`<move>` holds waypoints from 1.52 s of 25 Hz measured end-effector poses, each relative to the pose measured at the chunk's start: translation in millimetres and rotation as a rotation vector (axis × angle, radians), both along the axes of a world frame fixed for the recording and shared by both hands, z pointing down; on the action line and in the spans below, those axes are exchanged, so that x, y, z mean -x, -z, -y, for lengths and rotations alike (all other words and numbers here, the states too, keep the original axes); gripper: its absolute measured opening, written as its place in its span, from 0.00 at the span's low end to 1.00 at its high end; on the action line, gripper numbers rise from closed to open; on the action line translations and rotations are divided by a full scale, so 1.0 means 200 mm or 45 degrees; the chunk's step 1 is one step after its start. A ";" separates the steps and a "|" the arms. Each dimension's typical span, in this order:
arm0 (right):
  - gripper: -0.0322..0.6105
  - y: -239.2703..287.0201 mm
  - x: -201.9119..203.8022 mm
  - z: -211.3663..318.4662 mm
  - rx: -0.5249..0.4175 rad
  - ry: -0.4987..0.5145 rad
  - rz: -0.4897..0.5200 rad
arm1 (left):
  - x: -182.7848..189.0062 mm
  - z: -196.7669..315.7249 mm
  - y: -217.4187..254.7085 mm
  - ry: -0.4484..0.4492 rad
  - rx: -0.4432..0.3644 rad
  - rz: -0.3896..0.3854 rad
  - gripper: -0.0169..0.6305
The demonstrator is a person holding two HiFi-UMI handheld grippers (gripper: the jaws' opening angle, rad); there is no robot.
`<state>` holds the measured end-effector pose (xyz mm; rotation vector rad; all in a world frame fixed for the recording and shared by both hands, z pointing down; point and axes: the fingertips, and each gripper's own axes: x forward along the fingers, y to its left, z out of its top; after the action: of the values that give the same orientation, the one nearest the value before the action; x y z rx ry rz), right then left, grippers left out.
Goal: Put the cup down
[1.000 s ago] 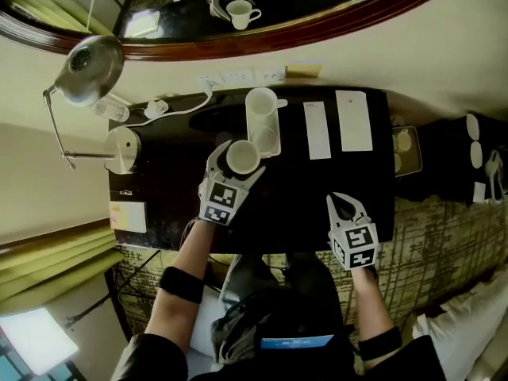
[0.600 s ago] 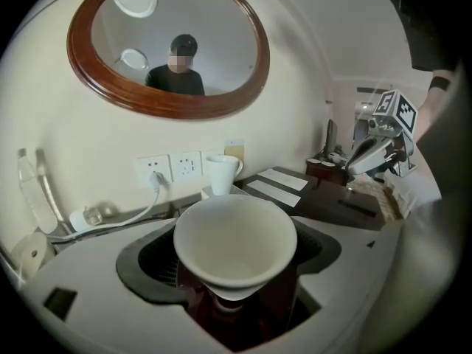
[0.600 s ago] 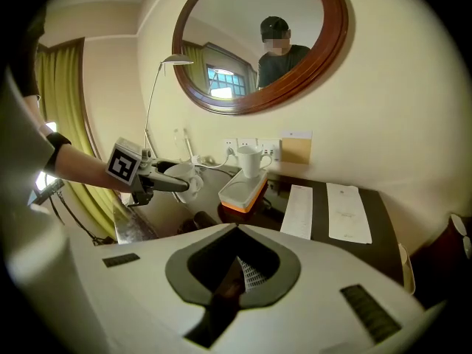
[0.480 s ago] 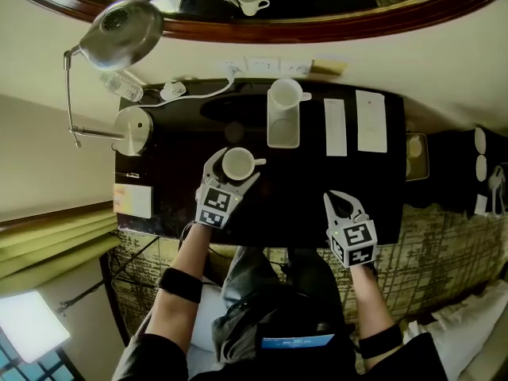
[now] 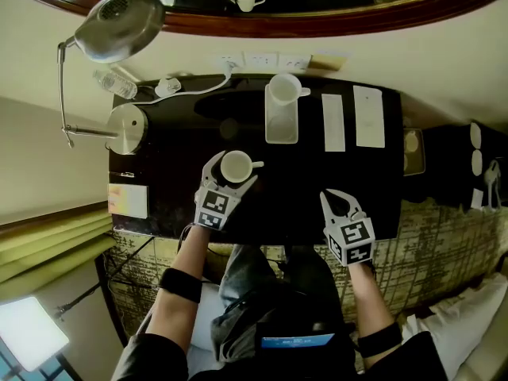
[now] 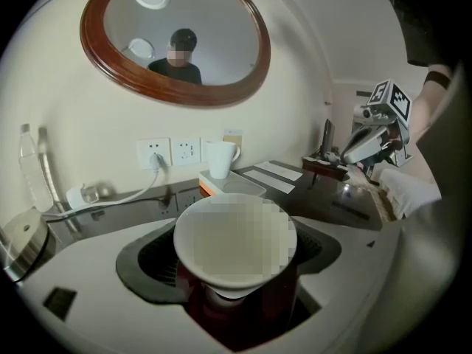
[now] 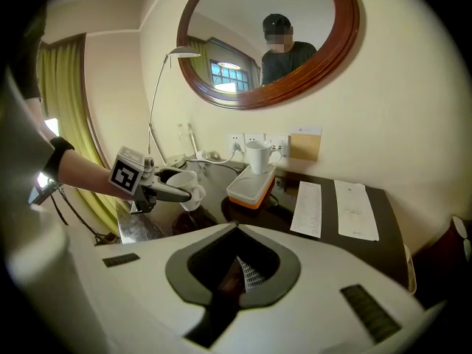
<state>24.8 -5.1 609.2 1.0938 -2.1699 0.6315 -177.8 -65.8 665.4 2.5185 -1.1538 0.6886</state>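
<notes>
A white cup (image 5: 236, 166) with its handle to the right sits between the fingers of my left gripper (image 5: 233, 170), which is shut on it. It is held just over the near-left part of the dark table (image 5: 182, 197). The left gripper view is filled by the cup's rim (image 6: 234, 242). In the right gripper view the cup (image 7: 183, 186) hangs slightly above the tabletop. My right gripper (image 5: 336, 200) is shut and holds nothing, near the table's front edge on the right; its jaws (image 7: 234, 275) are together.
A second white cup (image 5: 282, 89) stands on a pale tray (image 5: 281, 127) at the back. Two paper sheets (image 5: 333, 122) lie to its right. A desk lamp (image 5: 119, 27), its round base (image 5: 127, 128), a bottle (image 5: 111, 82) and a white cable (image 5: 171, 86) crowd the left.
My left gripper has carried the cup away from the tray, toward the near side of the table and lower. The right gripper stayed shut and shifted only slightly.
</notes>
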 end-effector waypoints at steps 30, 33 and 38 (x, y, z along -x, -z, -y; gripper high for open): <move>0.06 0.11 0.01 0.08 -0.027 0.005 0.072 | 0.06 -0.22 0.40 0.055 0.069 0.147 0.78; 0.06 0.16 -0.03 0.09 -0.046 0.004 0.083 | -0.01 -0.26 0.54 0.098 0.066 0.133 0.64; 0.06 0.24 -0.07 0.11 -0.068 0.005 0.097 | -0.08 -0.29 0.68 0.101 0.037 0.043 0.42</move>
<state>38.4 -27.2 561.1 1.1101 -2.2652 0.6258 -161.2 -8.5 530.1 2.4317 -1.2390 0.7246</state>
